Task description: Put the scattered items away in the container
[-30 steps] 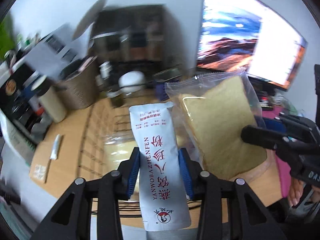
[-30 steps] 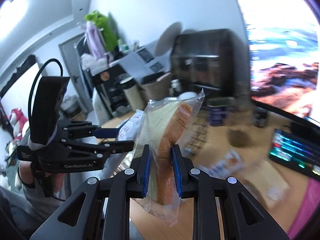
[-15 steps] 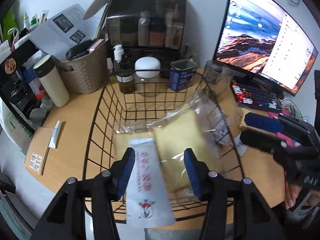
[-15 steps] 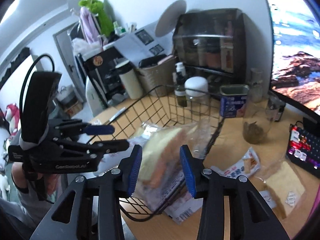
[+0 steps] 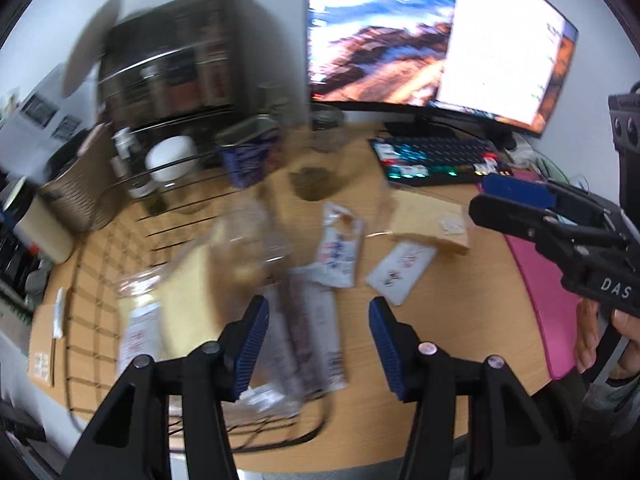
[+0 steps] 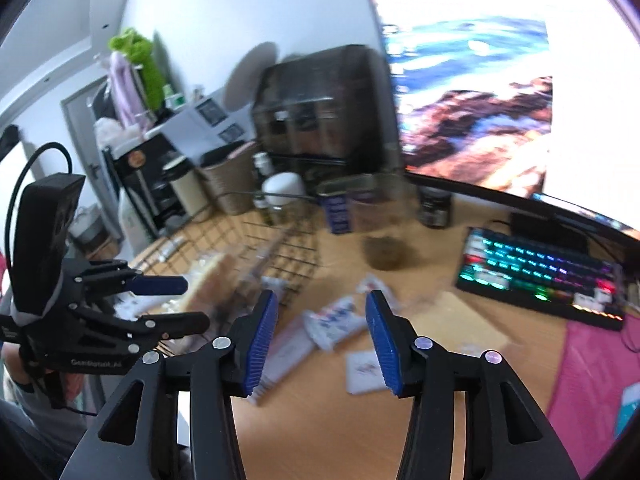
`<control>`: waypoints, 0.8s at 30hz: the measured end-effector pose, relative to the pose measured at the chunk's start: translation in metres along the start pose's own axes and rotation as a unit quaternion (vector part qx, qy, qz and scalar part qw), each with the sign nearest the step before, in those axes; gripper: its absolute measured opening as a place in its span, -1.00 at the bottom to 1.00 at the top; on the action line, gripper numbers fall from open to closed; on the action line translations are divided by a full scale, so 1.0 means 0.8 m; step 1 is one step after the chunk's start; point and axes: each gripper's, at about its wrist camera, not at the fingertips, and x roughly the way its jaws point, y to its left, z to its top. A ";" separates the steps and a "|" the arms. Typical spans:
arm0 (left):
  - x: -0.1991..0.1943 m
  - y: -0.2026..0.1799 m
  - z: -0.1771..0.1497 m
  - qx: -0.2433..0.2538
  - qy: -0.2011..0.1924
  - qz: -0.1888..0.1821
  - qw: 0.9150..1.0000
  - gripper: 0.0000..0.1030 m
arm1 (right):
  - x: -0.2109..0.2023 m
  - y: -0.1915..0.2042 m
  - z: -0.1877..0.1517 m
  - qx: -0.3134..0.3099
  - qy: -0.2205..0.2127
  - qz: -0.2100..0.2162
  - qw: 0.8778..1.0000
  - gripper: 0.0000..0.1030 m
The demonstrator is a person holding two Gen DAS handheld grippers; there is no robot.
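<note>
Left tool (image 5: 316,334): released, nothing between its blue pads.
Right tool (image 6: 320,344): jaws opening, gap bare.
Wire basket (image 5: 100,264): on the table (image 5: 472,320), left of the keyboard (image 5: 440,158).
Bread bag (image 5: 192,292): lying inside the basket.
Sachets (image 5: 400,276): loose on the table, right of the basket.
Left view only: second bread bag (image 5: 432,220) near the keyboard.
Right view only: dark jar (image 6: 434,206) beyond the basket.
</note>
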 end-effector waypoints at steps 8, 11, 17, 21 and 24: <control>0.097 -0.053 0.039 0.007 0.038 0.046 0.998 0.15 | -0.013 -0.069 -0.030 0.027 0.010 -0.009 1.000 -0.07; 0.121 -0.065 0.046 0.013 0.040 0.079 0.996 0.17 | -0.005 -0.089 -0.038 0.032 0.023 -0.005 0.999 -0.07; 0.160 -0.079 0.060 0.017 0.064 0.119 0.991 0.23 | 0.018 -0.124 -0.050 0.063 0.042 0.023 0.997 -0.07; 0.174 -0.082 0.063 0.027 0.070 0.149 0.986 0.27 | 0.025 -0.132 -0.054 0.066 0.044 0.029 0.996 -0.07; 0.196 -0.071 0.060 0.024 0.095 0.160 0.982 0.29 | 0.026 -0.138 -0.057 0.070 0.042 0.032 0.996 -0.07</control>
